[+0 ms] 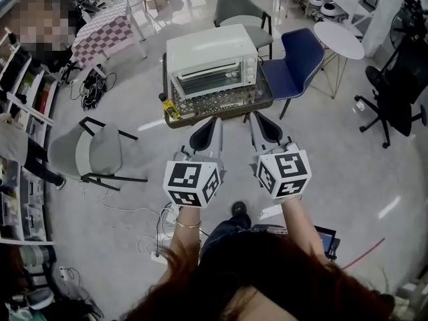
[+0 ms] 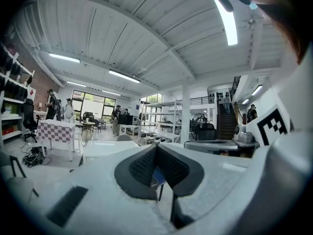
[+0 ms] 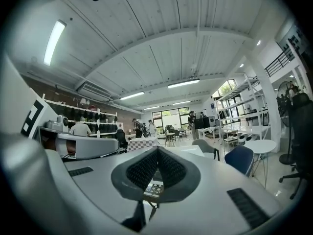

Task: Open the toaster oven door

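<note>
Head view: a white toaster oven [image 1: 212, 60] is set on a small dark worktop [image 1: 224, 104] w/ lattice sides, straight ahead of the person and well apart from both grippers. Its door [image 1: 208, 80] is shut, upright against the oven's front. A small yellow item [image 1: 170, 107] is seen at the worktop's front left corner. A blue chair [image 1: 294, 62] is placed just right of the worktop, a grey chair [image 1: 242, 9] behind it, and a round white table [image 1: 339, 40] further right.

The left gripper [image 1: 211, 126] and right gripper [image 1: 258, 122] are held side by side, level, both pointed toward the oven; nothing is touched by either. In the left gripper view its fingers [image 2: 141, 166] are clenched, tips pressed together, nothing btwn them. In the right gripper view the fingers [image 3: 142, 169] are likewise clenched tip to tip & empty. A marker cube [image 1: 192, 182] is carried at the back of each gripper, just ahead of the person's forearms.
</note>
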Available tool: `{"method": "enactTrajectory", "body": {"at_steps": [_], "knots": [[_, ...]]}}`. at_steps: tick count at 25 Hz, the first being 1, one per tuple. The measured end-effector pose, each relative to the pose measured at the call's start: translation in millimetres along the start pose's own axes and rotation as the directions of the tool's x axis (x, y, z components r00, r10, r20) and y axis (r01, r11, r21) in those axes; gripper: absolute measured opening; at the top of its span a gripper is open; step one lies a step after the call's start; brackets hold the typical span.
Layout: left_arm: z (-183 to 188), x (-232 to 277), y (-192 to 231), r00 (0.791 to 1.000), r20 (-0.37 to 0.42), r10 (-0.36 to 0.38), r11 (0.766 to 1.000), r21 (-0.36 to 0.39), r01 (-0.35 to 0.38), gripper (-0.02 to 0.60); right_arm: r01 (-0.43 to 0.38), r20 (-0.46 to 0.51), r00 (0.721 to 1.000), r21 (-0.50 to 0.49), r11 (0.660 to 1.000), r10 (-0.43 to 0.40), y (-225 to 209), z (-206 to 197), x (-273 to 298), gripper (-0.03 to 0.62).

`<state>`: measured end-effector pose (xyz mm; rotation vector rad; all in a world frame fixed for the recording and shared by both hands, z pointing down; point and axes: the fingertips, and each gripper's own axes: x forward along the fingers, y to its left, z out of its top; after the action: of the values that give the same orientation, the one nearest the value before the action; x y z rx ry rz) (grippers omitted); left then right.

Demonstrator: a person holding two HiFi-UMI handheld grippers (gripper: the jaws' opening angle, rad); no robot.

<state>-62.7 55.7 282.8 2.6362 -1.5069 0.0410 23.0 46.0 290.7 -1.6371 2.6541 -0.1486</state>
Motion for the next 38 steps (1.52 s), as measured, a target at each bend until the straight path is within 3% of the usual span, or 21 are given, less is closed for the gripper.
{"method": "enactTrajectory", "body": {"at_steps": [12, 38], "knots": [[3, 24, 22, 0.999, 0.008, -0.052, 0.998, 0.041, 0.052, 0.014, 0.030, 0.000, 1.000, -0.032, 0.999, -0.030, 2, -4, 43, -0.009], [8, 124, 91, 0.999, 0.032, 0.019, 1.000, 0.020, -0.020, 0.014, -0.016, -0.051, 0.999, -0.056, 0.998, 0.013, -45, -19, 162, -0.009]]}}
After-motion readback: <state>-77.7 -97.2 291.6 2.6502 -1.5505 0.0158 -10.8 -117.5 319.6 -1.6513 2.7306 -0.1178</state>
